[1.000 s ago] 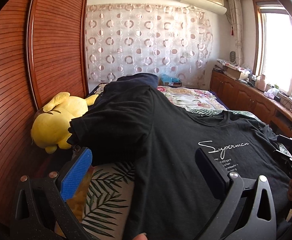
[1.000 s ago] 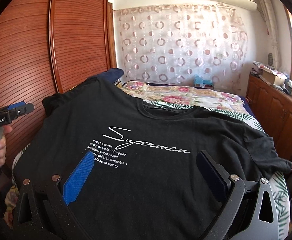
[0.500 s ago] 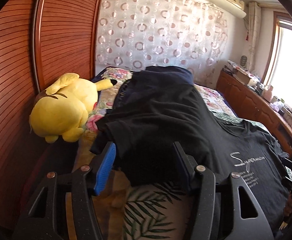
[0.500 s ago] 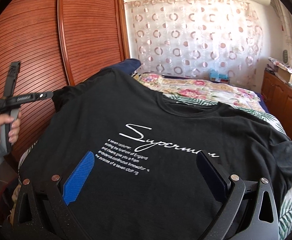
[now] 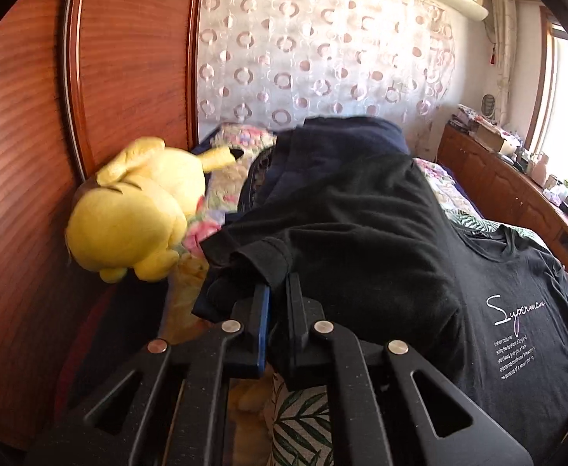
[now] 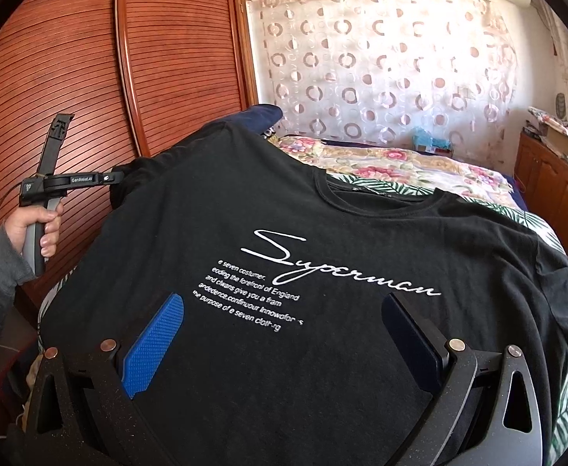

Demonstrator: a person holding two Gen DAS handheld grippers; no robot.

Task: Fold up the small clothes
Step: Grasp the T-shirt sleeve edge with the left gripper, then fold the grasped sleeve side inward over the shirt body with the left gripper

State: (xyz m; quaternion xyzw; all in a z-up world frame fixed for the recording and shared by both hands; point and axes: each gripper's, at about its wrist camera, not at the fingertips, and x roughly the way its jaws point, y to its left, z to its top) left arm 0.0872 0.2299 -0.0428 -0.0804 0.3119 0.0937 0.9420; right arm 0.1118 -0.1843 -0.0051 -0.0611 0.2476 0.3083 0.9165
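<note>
The black T-shirt (image 6: 323,272) is spread on the bed (image 6: 400,163); its sleeve (image 5: 268,260) has just been pinched by the closing left tongs (image 5: 278,295), seemingly for folding inward; the right tongs (image 6: 284,322) are held wide above the print.

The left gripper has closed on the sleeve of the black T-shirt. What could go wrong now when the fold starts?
1. The left gripper pinches only the sleeve hem of the black cotton T-shirt, so the cloth may slip out.
2. The sleeve lies bunched over a dark navy garment; that layer may be dragged along.
3. The right gripper hovers open, so the shirt body may shift.
</note>
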